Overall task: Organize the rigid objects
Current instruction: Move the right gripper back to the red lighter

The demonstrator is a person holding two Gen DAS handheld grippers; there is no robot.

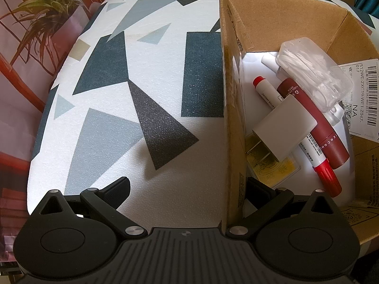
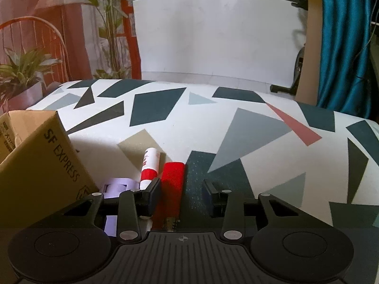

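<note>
An open cardboard box (image 1: 233,123) stands on the patterned table (image 1: 154,71). Inside lie a white charger plug (image 1: 284,127), a red-capped marker (image 1: 328,177), a dark red tube (image 1: 317,123) and a clear case of white picks (image 1: 312,75). My left gripper (image 1: 188,190) is open and straddles the box's left wall, one finger outside and one inside. In the right wrist view a red lighter (image 2: 173,182) lies on the table between the fingers of my right gripper (image 2: 183,195), which is open, with a gap on the lighter's right side. A white-and-red tube (image 2: 149,165) lies just left of the lighter.
The box (image 2: 47,161), printed SF EXPRESS, stands close on the left in the right wrist view, with a pale lavender item (image 2: 118,184) at its foot. Potted plants (image 1: 49,4) stand past the table's left edge. A yellow card (image 1: 272,168) lies on the box floor.
</note>
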